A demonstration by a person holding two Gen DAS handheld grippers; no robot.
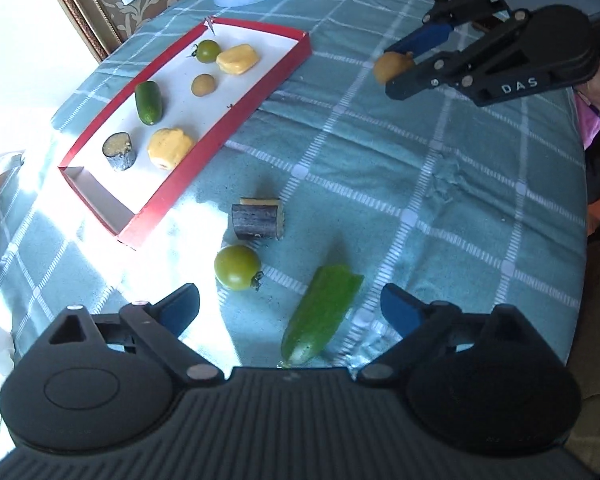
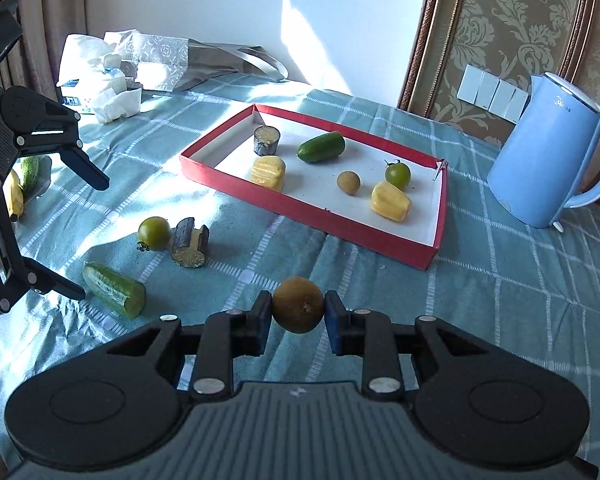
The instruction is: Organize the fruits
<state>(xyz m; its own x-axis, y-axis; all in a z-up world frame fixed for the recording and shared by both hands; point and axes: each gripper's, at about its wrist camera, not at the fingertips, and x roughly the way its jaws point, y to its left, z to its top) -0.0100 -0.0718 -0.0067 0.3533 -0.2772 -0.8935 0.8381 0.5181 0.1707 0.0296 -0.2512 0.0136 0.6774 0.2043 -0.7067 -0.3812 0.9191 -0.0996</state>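
My right gripper is shut on a small brown kiwi, held above the cloth short of the red tray; it also shows in the left wrist view. The tray holds a cucumber, a tomato, a kiwi, two yellow pieces and a dark cut piece. My left gripper is open over a cut cucumber. A green tomato and a dark eggplant piece lie just beyond it.
A blue kettle stands right of the tray. Tissues and a bag lie at the far left. A banana and another cucumber lie behind the left gripper. The table edge runs along the right.
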